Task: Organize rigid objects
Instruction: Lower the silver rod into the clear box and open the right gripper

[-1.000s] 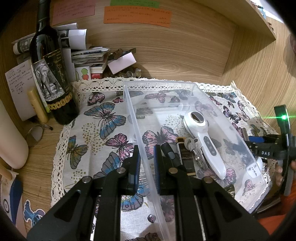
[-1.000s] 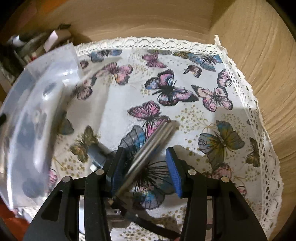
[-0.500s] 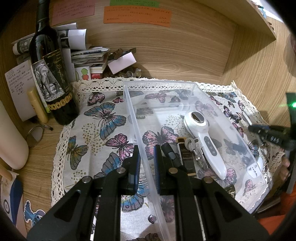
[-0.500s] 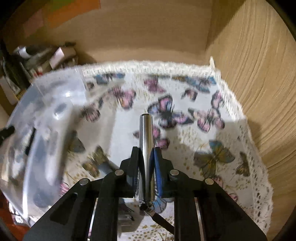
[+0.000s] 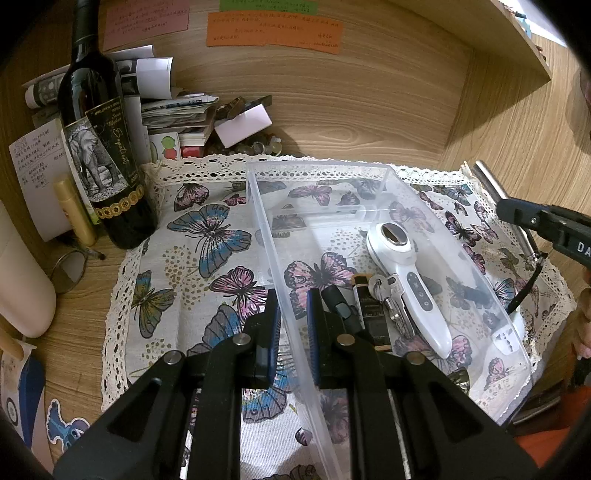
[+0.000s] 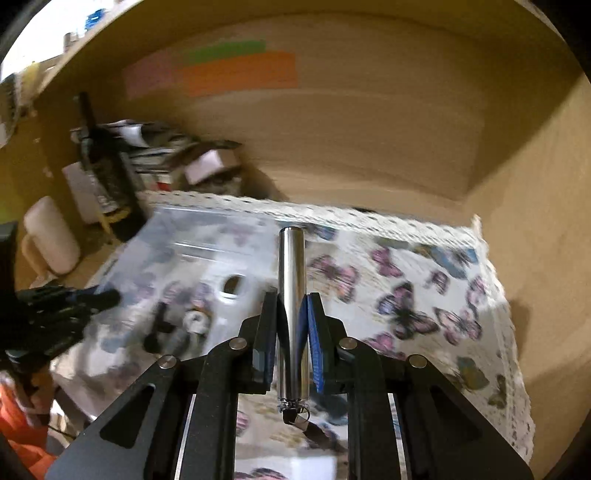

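A clear plastic bin (image 5: 391, 173) stands on the butterfly cloth (image 5: 207, 236). Inside lie a white handheld device (image 5: 406, 273), keys (image 5: 388, 295) and a black lighter (image 5: 369, 314). My left gripper (image 5: 291, 321) is shut on the bin's left wall (image 5: 273, 258). My right gripper (image 6: 291, 328) is shut on a silver metal cylinder (image 6: 291, 295) with a black strap at its rear, held lifted above the cloth just right of the bin (image 6: 177, 251). The cylinder (image 5: 495, 188) and right gripper show at the right edge of the left wrist view.
A dark wine bottle (image 5: 99, 147) stands left of the cloth, with stacked papers (image 5: 173, 114) and small clutter behind. A beige cylinder (image 5: 22, 284) and glasses (image 5: 70, 266) lie at the left. Wooden walls close the back and right. Coloured notes (image 5: 273, 33) hang on the back wall.
My right gripper closed on the metal cylinder, which lay on the cloth, lifted it and swung left towards the bin. My left gripper stayed clamped on the bin wall.
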`<state>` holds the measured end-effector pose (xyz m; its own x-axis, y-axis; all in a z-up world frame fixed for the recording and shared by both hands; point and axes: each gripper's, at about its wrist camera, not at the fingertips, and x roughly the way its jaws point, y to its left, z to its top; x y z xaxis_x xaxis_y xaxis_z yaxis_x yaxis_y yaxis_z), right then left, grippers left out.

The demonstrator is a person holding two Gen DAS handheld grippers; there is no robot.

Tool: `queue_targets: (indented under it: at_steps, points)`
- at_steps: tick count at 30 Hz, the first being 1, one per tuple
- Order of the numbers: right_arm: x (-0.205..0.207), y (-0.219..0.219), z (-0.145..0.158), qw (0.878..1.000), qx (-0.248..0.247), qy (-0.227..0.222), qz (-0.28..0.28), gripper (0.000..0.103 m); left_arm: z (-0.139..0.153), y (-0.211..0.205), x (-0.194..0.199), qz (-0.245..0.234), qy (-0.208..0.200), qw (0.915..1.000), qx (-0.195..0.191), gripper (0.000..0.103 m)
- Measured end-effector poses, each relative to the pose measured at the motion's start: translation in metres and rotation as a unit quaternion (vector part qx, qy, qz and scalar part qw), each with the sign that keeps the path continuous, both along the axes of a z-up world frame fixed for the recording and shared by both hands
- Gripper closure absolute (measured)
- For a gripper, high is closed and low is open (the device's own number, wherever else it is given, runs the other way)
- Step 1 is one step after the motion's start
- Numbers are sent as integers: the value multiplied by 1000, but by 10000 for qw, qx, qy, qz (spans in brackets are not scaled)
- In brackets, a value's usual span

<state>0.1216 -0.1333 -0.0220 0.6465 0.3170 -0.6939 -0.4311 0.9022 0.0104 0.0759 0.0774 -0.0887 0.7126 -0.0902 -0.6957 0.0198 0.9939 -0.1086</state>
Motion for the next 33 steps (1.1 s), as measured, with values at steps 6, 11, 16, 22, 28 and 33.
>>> queue_targets:
  at_steps: [6,11,16,22,28,33]
  points:
    - [-7,34,-2,9985,38,-1,542,89,0,0,0,-12,-4,10000,-10,91]
    - [-10,60,-14,9957,-107,157,910,89,-1,0,-1,-34,-16,10000,-9,91]
    - [-5,80,-35,9920,-312,500,1118,89,-1,0,-2,-55,-19,10000,-28,91]
    - [-1,93,-51,9861,-490,914,1300,88,-1,0,-4,-70,-26,10000,-34,91]
    - [-1,89,-48,9876,-471,844,1235,87,-1,0,-4,-70,-24,10000,-31,91]
    - [-2,73,-35,9917,-364,675,1032,86,-1,1,-4,-68,-24,10000,-33,91]
